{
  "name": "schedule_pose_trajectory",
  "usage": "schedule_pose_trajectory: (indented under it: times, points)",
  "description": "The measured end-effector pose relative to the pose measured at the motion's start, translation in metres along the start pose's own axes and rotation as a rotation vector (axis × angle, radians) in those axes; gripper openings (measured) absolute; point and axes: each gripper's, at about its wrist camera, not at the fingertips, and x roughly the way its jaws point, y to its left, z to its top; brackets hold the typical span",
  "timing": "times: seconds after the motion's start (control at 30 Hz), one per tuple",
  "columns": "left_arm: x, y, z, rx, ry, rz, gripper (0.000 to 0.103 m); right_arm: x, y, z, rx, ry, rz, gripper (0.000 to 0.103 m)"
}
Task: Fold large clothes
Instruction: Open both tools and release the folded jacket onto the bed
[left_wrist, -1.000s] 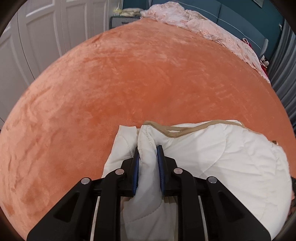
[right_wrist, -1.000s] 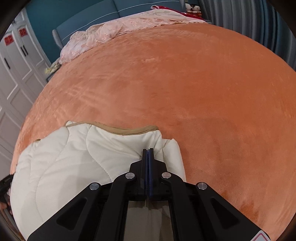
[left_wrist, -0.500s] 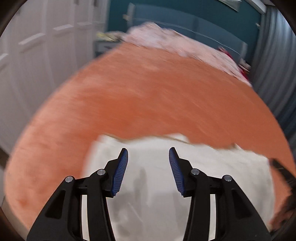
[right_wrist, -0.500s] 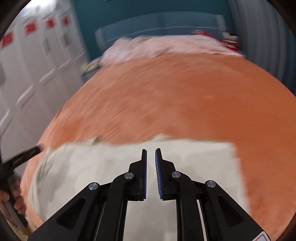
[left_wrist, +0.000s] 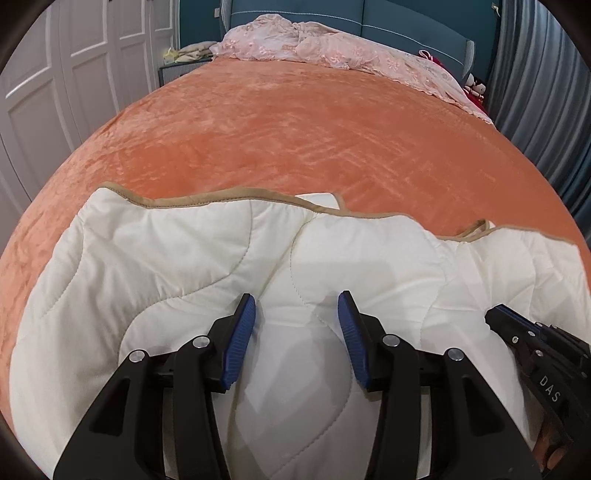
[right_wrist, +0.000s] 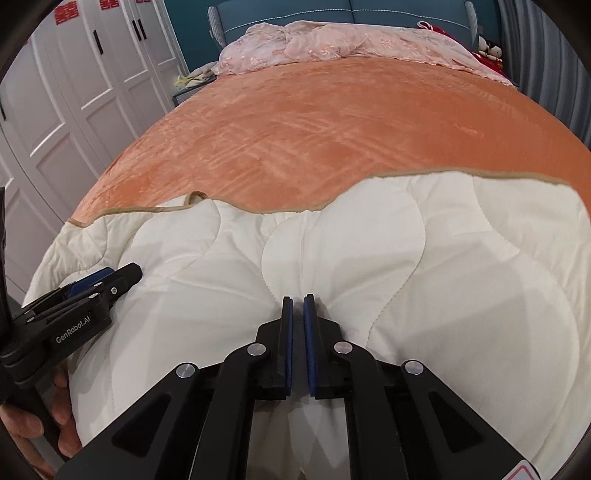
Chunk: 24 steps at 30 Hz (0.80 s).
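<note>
A cream quilted cover (left_wrist: 177, 258) with a tan border lies folded across the near end of the orange bed (left_wrist: 295, 129). My left gripper (left_wrist: 295, 295) hovers just above it, open, with nothing between its blue pads (left_wrist: 240, 339). In the right wrist view the cover (right_wrist: 461, 258) fills the foreground. My right gripper (right_wrist: 298, 297) is over it with its jaws closing to a narrow gap and no cloth between them. Each gripper shows in the other's view: the right gripper (left_wrist: 496, 315) at the right edge, the left gripper (right_wrist: 131, 273) at the left, held by a hand (right_wrist: 22, 424).
A crumpled pink lace blanket (left_wrist: 314, 40) lies at the head of the bed against a teal headboard (left_wrist: 406, 18). White wardrobe doors (left_wrist: 74, 55) run along the left side. Grey curtains (left_wrist: 546, 92) hang on the right. Broad orange bedspread (right_wrist: 314, 129) stretches beyond the cover.
Both grippers were shut on folds of the cream cover; they have let go and drawn back towards the middle. The cover now lies spread flat in a wide band.
</note>
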Motion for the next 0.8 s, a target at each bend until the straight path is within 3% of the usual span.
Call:
schedule_pose_trajectory:
  times: [0.63, 0.8]
  points:
    - [0.008, -0.013, -0.007, 0.048, -0.041, 0.065, 0.046, 0.006, 0.010, -0.006, -0.047, -0.035, -0.058, 0.007]
    - [-0.009, 0.005, 0.011, -0.025, -0.021, -0.016, 0.046, -0.018, -0.005, 0.015, 0.014, -0.042, -0.003, 0.008]
